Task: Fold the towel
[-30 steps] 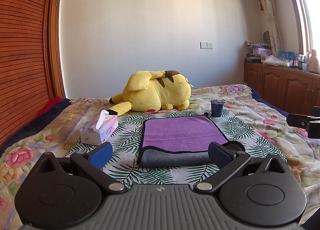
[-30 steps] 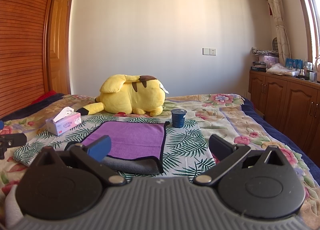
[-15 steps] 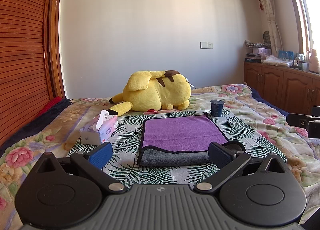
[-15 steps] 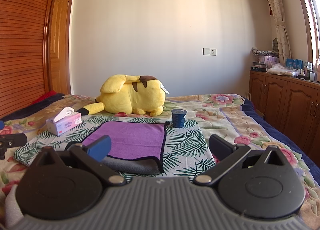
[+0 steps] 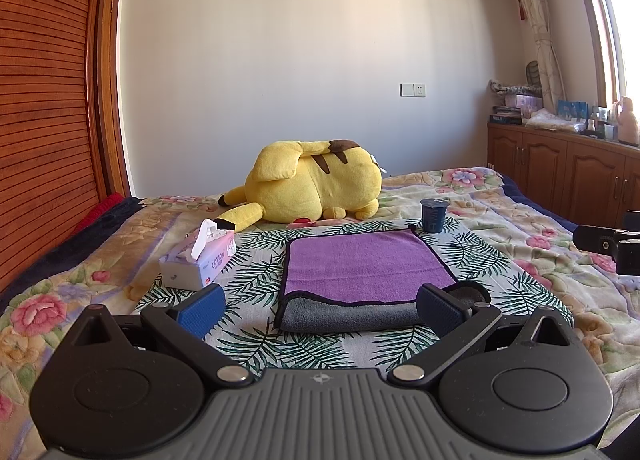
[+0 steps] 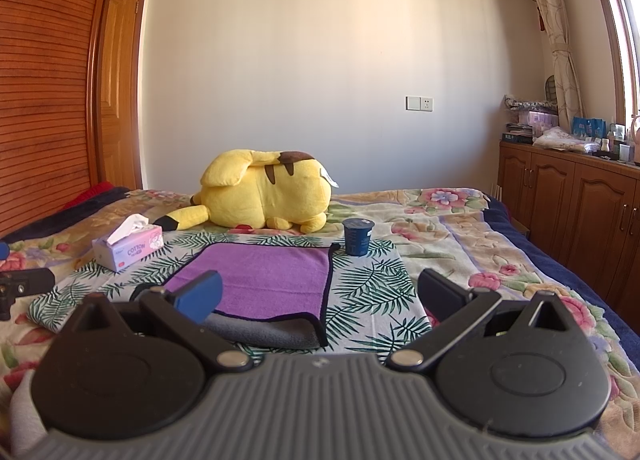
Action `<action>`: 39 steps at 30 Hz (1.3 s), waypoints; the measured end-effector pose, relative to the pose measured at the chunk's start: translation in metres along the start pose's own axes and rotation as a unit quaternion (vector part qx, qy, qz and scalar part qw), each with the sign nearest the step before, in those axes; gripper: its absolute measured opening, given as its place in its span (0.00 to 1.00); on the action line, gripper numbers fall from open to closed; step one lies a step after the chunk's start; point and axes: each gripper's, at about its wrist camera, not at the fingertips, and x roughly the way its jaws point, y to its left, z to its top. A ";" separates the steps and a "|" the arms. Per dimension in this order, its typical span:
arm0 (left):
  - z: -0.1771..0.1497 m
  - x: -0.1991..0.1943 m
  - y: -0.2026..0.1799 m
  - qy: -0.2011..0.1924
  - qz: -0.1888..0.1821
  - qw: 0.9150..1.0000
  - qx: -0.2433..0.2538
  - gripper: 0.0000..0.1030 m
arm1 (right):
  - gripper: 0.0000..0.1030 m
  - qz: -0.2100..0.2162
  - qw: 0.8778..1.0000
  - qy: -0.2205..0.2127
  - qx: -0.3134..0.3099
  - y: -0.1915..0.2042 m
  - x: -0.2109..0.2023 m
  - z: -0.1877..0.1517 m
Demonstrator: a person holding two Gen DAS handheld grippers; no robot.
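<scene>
A purple towel [image 5: 362, 262] with a grey underside and dark edging lies folded flat on a leaf-print cloth on the bed; its grey fold faces me. It also shows in the right wrist view [image 6: 268, 278]. My left gripper [image 5: 320, 310] is open and empty, held just in front of the towel's near edge. My right gripper [image 6: 318, 298] is open and empty, near the towel's near right corner. Each gripper's body shows at the side edge of the other's view.
A yellow plush toy [image 5: 316, 184] lies behind the towel. A tissue box [image 5: 200, 260] stands to its left. A dark blue cup [image 5: 433, 215] stands at its far right corner. Wooden cabinets [image 6: 580, 220] line the right wall; a wooden wardrobe [image 5: 44, 120] is left.
</scene>
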 end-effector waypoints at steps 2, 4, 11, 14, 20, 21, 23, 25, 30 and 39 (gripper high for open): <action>0.000 0.000 0.000 0.000 0.000 1.000 0.000 0.84 | 1.00 0.000 1.000 0.000 0.000 0.000 0.000 0.000; 0.000 0.000 0.000 0.000 0.000 1.000 0.000 0.84 | 1.00 0.000 1.000 0.000 0.000 0.001 0.000 0.000; 0.000 0.000 0.000 0.002 0.000 1.000 0.001 0.84 | 1.00 0.000 1.000 0.001 0.000 0.002 0.002 0.000; 0.000 -0.002 0.001 0.005 0.000 1.000 0.001 0.84 | 1.00 0.001 1.000 0.002 -0.002 0.003 0.002 -0.002; 0.000 0.002 0.001 0.016 -0.002 1.000 0.005 0.84 | 1.00 0.007 1.000 0.006 -0.006 0.006 0.004 -0.002; 0.000 0.006 -0.001 0.019 -0.003 1.000 0.006 0.84 | 1.00 0.008 1.000 0.006 -0.006 0.005 0.004 -0.002; -0.001 0.007 -0.001 0.022 -0.004 1.000 0.007 0.84 | 1.00 0.011 1.000 0.010 -0.007 0.006 0.006 -0.002; -0.002 0.009 -0.002 0.026 -0.006 1.000 0.008 0.84 | 1.00 0.013 1.000 0.013 -0.006 0.006 0.009 -0.002; -0.003 0.013 -0.004 0.039 -0.009 0.999 0.012 0.84 | 1.00 0.018 1.000 0.020 -0.007 0.007 0.015 -0.003; -0.003 0.022 -0.006 0.046 -0.005 0.999 0.019 0.84 | 1.00 0.030 0.999 0.033 -0.019 0.011 0.028 -0.004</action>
